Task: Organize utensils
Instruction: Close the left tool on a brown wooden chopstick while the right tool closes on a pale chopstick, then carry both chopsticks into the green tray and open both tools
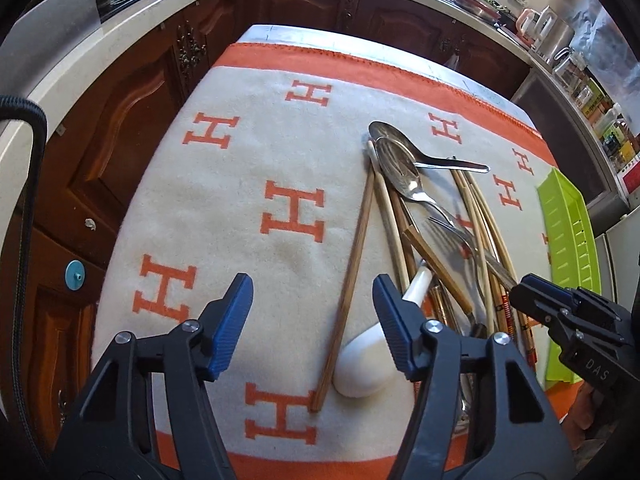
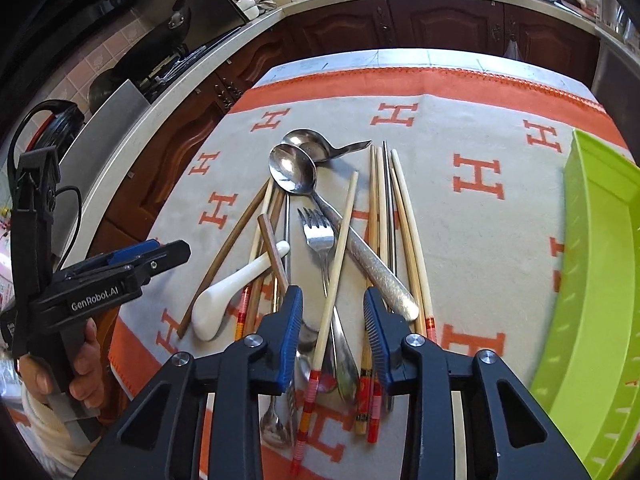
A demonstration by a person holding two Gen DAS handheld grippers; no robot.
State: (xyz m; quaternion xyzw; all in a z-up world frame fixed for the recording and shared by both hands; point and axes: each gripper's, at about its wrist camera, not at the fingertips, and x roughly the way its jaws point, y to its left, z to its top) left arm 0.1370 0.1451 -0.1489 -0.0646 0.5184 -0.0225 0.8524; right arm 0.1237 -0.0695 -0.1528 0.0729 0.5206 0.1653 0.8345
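Note:
A heap of utensils lies on a cream and orange cloth [image 1: 240,160]: two metal spoons [image 2: 294,172], a fork [image 2: 318,232], a white ceramic spoon [image 2: 224,296] and several wooden and bamboo chopsticks. My left gripper [image 1: 312,284] hangs open just above the cloth, with a brown chopstick [image 1: 352,264] running up between its fingers, untouched. The white ceramic spoon [image 1: 360,372] lies by its right finger. My right gripper [image 2: 333,294] is open over the heap's near end. A pale chopstick [image 2: 340,240] and the fork's handle pass between its pads without contact.
A lime green tray [image 2: 600,280] with slotted walls lies on the cloth, right of the heap. Dark wooden cabinets and a pale countertop ring the table. A person's hand [image 2: 86,360] holds the left gripper [image 2: 176,250] at the heap's left side.

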